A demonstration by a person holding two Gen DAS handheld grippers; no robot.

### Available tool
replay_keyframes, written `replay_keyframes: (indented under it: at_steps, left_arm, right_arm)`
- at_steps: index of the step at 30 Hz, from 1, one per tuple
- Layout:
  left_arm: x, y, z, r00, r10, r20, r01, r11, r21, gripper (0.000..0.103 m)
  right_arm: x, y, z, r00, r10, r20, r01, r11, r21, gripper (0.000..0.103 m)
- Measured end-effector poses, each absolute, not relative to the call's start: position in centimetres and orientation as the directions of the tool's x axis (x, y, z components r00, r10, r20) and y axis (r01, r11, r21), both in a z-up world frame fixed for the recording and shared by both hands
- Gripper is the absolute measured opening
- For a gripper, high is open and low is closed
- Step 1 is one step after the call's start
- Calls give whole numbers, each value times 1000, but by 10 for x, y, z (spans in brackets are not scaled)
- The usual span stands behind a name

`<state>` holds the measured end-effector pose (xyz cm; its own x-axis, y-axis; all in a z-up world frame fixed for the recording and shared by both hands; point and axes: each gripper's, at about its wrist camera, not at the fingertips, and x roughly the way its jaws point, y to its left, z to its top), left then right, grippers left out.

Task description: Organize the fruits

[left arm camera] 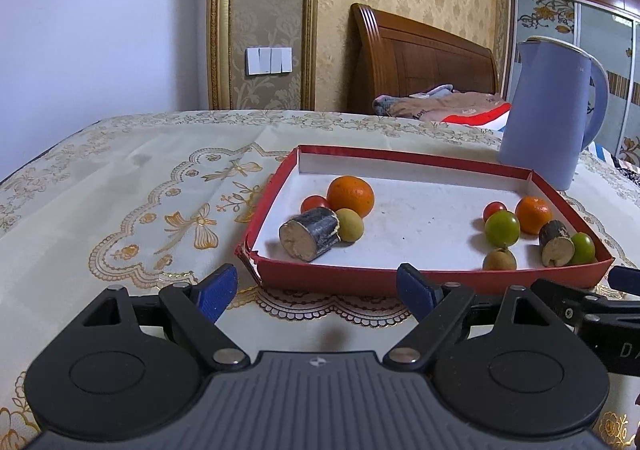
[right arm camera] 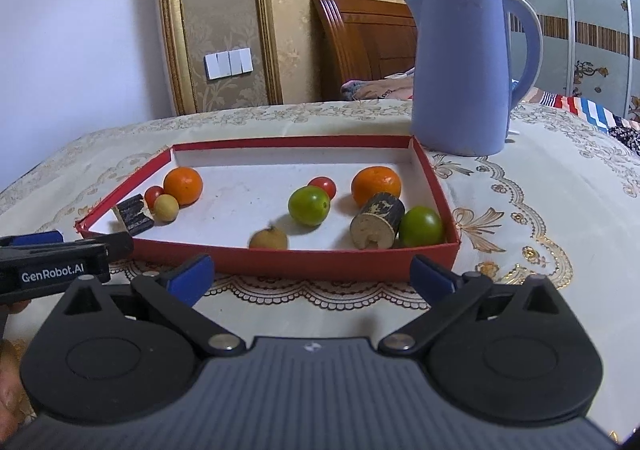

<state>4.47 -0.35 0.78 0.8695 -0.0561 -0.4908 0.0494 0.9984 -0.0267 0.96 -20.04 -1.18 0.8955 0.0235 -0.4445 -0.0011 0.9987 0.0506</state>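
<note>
Both tongs, left (left arm camera: 316, 286) and right (right arm camera: 312, 276), gape empty before the red tray (right arm camera: 280, 262) of mixed fruits (right arm camera: 309, 206).

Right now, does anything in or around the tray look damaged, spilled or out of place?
Yes: the red tray's near-left corner is torn and ragged. The fruit lies loose in two clusters, left and right. Nothing has spilled onto the tablecloth, and the blue kettle stands upright behind the tray.

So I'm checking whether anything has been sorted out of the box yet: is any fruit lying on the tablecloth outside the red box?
No, every fruit sits inside the red box; only the blue kettle stands on the tablecloth.
</note>
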Motion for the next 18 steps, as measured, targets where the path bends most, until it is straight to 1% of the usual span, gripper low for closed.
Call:
replay_keyframes:
  at_steps: [18]
  left_arm:
    - [45, -3, 9, 868, -55, -494, 52, 998, -18, 87]
  right_arm:
    - [12, -201, -13, 887, 18, -461, 8, 998, 54, 103]
